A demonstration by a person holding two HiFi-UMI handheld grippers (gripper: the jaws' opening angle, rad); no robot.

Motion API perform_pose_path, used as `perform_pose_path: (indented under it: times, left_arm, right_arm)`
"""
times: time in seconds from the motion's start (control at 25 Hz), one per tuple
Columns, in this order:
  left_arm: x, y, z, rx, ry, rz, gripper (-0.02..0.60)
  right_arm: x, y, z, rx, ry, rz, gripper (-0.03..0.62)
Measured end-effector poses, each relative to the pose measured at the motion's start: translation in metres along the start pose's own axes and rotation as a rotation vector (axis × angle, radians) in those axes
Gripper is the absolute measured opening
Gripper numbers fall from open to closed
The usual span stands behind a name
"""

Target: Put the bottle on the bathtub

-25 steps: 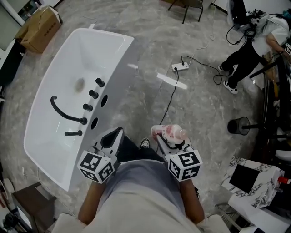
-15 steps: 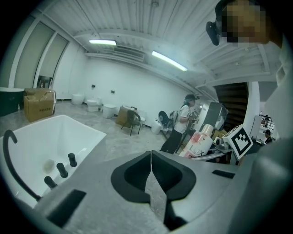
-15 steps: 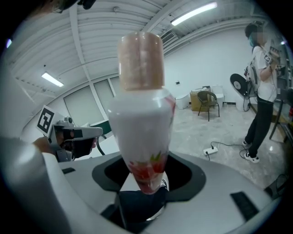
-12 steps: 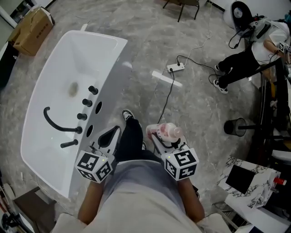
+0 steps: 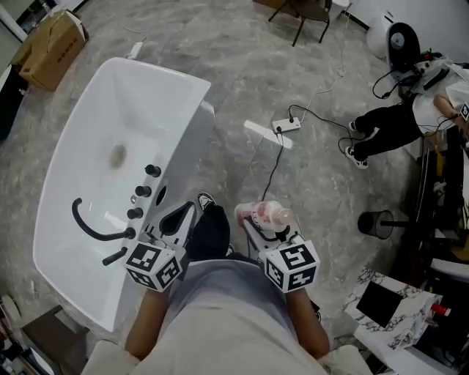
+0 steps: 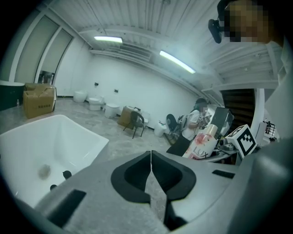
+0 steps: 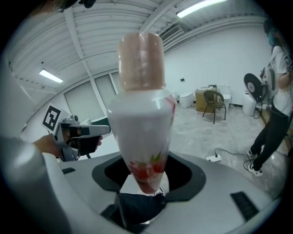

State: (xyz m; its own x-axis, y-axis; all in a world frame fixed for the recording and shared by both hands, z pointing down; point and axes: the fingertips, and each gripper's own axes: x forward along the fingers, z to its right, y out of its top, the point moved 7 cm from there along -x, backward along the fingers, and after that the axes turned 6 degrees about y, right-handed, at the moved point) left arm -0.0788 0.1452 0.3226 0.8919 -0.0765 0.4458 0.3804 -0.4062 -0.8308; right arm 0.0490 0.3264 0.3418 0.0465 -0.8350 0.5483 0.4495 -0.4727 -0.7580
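A white bottle (image 5: 265, 214) with a pink cap and red flower print lies gripped in my right gripper (image 5: 258, 221), to the right of the bathtub. In the right gripper view the bottle (image 7: 143, 114) rises from between the jaws, cap up. The white bathtub (image 5: 73, 146) fills the left of the head view, with a black faucet (image 5: 91, 227) and black knobs (image 5: 146, 182) along its near rim. My left gripper (image 5: 178, 217) is shut and empty, held just right of that rim. Its jaws meet in the left gripper view (image 6: 150, 170), where the bottle (image 6: 203, 142) shows at right.
A power strip (image 5: 287, 124) and black cable (image 5: 275, 165) lie on the marble floor right of the tub. A cardboard box (image 5: 50, 40) sits top left. A seated person (image 5: 399, 117), a black stand (image 5: 377, 223) and a chair (image 5: 311, 11) are further off.
The view has shifted slightly; the tub now sits a little lower in the head view. Both grippers keep their pose, the right one still holding the bottle.
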Motion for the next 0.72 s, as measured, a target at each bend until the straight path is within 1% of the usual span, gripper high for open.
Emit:
perform_pose_path:
  times: [0.12, 0.28, 0.48, 0.6, 0.72]
  left_arm:
    - [0.015, 0.022, -0.022, -0.001, -0.001, 0.002, 0.009]
    - [0.042, 0.048, -0.052, 0.004, -0.001, 0.001, 0.009]
    - [0.06, 0.082, -0.087, -0.002, -0.001, 0.035, 0.009]
    - [0.067, 0.095, -0.109, -0.027, 0.01, 0.06, 0.009]
    - [0.069, 0.101, -0.133, -0.058, 0.039, 0.067, 0.009]
  right_arm:
    - [0.023, 0.027, 0.006, -0.023, -0.007, -0.004, 0.224]
    - [0.056, 0.061, 0.017, -0.021, 0.004, -0.006, 0.224]
    - [0.095, 0.104, 0.022, -0.051, 0.027, -0.019, 0.224]
    - [0.121, 0.126, 0.022, -0.083, 0.043, -0.035, 0.224]
    - [0.148, 0.147, 0.019, -0.119, 0.072, -0.063, 0.224]
